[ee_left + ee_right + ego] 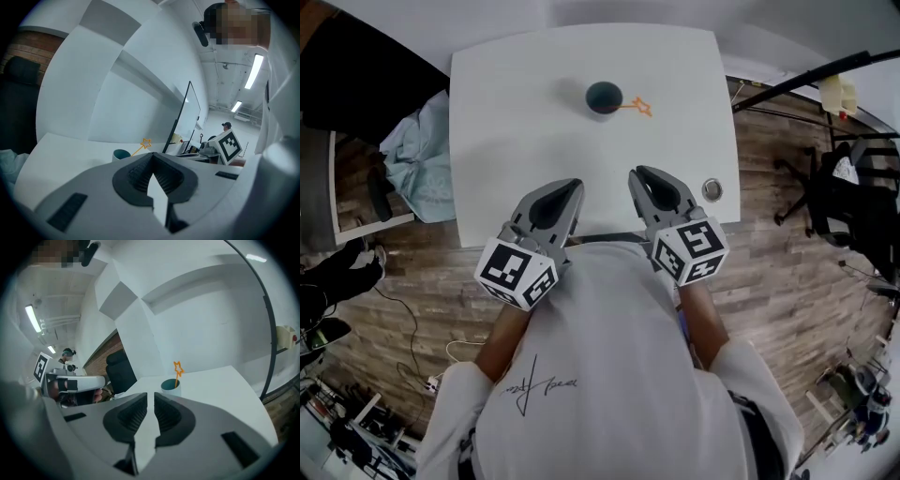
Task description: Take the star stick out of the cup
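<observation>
1. Left gripper (572, 190): tips pressed together, nothing between them. It sits low at the table's near edge.
2. Right gripper (638, 177): jaws almost together, with a thin slit open down their length and nothing in it. It is beside the left one, also at the near edge.
3. Cup (603, 97): stands upright on the white table (516, 131), well ahead of both grippers and roughly between their lines. The star stick (638, 107) is in it, leaning out over the rim toward the right gripper's side.
4. Judged step: the reach has not begun and the stick is untouched.
5. Doing it well:
   - The right gripper looks like the better choice, since the star tilts its way and shows clear above the rim in its own view (177, 369).
   - Widen the jaws before arriving.
   - Pinch the bare shaft just above the rim, not the star.
   - Pull along the stick's lean so the cup isn't dragged or tipped.
   - The cup looks light, so the left gripper could steady it.
6. Hard to see:
   - The stick's lower end is inside the cup, so its depth is unknown.
   - I can't tell whether the cup holds anything else.
   - In the left gripper view the cup's (121, 153) base is cut off by the jaws.
   - The stick is thin and small in every view.
</observation>
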`<act>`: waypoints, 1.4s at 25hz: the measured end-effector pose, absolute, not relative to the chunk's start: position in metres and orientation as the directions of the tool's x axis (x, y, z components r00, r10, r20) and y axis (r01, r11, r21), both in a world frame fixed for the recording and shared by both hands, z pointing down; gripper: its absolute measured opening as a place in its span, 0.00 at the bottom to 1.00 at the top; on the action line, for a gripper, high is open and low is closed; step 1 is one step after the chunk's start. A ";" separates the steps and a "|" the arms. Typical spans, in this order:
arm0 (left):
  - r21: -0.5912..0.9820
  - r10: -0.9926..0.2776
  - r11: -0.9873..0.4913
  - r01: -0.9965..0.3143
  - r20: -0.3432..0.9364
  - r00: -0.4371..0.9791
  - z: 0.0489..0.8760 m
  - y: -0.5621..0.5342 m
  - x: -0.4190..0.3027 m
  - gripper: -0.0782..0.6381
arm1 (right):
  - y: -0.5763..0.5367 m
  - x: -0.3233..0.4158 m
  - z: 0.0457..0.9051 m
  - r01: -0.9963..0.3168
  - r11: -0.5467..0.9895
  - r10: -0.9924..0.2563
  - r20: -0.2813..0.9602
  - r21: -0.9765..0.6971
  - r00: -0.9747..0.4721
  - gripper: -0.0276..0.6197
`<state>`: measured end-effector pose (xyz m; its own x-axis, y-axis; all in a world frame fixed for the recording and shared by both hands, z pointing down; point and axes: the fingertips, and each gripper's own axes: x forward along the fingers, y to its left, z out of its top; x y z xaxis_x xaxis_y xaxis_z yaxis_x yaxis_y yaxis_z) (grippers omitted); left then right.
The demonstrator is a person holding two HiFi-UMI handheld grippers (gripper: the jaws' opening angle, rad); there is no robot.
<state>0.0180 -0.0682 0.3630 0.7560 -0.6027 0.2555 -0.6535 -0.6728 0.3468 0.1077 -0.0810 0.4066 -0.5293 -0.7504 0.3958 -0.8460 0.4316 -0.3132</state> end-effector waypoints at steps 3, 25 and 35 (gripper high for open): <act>0.346 -0.618 -0.655 -0.672 0.268 0.740 0.365 -0.066 0.022 0.12 | -0.085 0.112 0.410 -0.837 0.442 -0.740 0.397 -0.323 -0.544 0.11; 0.352 -0.669 -0.586 -0.730 0.298 0.681 0.379 -0.084 0.016 0.12 | -0.125 0.115 0.428 -0.853 0.424 -0.761 0.391 -0.304 -0.518 0.17; 0.384 -0.672 -0.556 -0.737 0.313 0.671 0.385 -0.093 0.007 0.12 | -0.147 0.112 0.437 -0.857 0.403 -0.762 0.400 -0.322 -0.509 0.18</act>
<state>0.0067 -0.0933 0.3848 0.6706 -0.6724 0.3133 -0.7370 -0.5559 0.3844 0.1123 -0.1470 0.4375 -0.5087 -0.7625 0.3998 -0.8568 0.4029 -0.3218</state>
